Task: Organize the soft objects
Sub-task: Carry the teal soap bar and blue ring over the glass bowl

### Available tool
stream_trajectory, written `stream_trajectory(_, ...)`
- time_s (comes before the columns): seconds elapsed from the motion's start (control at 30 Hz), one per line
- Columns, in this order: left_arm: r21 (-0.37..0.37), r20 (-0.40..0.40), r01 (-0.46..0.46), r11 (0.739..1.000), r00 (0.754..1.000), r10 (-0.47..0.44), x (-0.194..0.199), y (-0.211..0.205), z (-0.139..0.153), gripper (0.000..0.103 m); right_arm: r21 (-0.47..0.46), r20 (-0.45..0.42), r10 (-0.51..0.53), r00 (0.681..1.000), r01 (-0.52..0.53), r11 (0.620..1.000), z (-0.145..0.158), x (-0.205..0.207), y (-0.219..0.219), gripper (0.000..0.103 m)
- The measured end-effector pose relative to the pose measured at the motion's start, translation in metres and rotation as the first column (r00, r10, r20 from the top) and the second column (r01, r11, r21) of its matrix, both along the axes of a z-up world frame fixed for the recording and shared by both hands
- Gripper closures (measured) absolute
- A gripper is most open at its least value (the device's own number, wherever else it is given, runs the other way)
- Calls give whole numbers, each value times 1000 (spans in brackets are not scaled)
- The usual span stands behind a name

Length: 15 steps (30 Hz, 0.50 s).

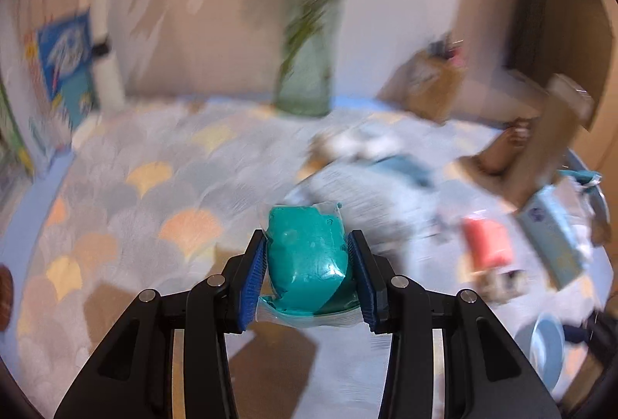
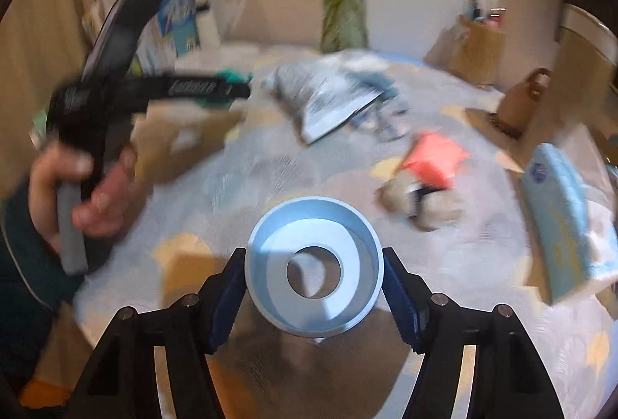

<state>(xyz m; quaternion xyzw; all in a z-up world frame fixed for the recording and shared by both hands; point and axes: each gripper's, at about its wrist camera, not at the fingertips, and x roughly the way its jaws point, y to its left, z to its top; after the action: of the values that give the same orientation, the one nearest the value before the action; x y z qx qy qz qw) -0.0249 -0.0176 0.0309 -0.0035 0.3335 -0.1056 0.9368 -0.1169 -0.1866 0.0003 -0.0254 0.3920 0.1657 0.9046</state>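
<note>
Left gripper [image 1: 309, 264] pinching teal putty bag [image 1: 309, 260], lifted above rug [image 1: 135, 195], in front of vase [image 1: 305, 83]. Right gripper [image 2: 313, 278] pressed on blue cup [image 2: 313, 264], nearer than vase. Both views blurred, so hands likely moving quickly.

Risks, as I judge:
- bag film slippery, putty soft: can squeeze out or slip down.
- cup round, held at two sides only: can rotate or pop free.
- red bag [image 2: 434, 158] on rug beyond cup: could be hit by swing.

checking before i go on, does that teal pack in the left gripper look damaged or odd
Yes. The teal pack is squeezed between the left gripper's pads, and teal paste looks smeared past its clear wrapper at the top and bottom edge, as if torn or leaking. Blur hides finer detail.
</note>
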Motion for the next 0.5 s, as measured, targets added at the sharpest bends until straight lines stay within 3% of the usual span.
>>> stream_trajectory(0.1,32,51,80,996,995,-82,-12,-42,27,64,70,56,-62,996,58,996,28,-4,-41,37)
stream_trajectory(0.2,26,97,208,978,973,-210,-23,-97,54,64,100,102,-159,982,149,984,50,-7,-88,37)
stream_trajectory(0.33,36,116,387,921,914,-388,-36,-182,80,64,131,135,-314,940,297,946,66,-13,-158,37)
stream_trajectory(0.5,-70,55,566,821,824,-563,-32,-274,99,64,228,79,-500,862,473,851,73,-16,-255,37)
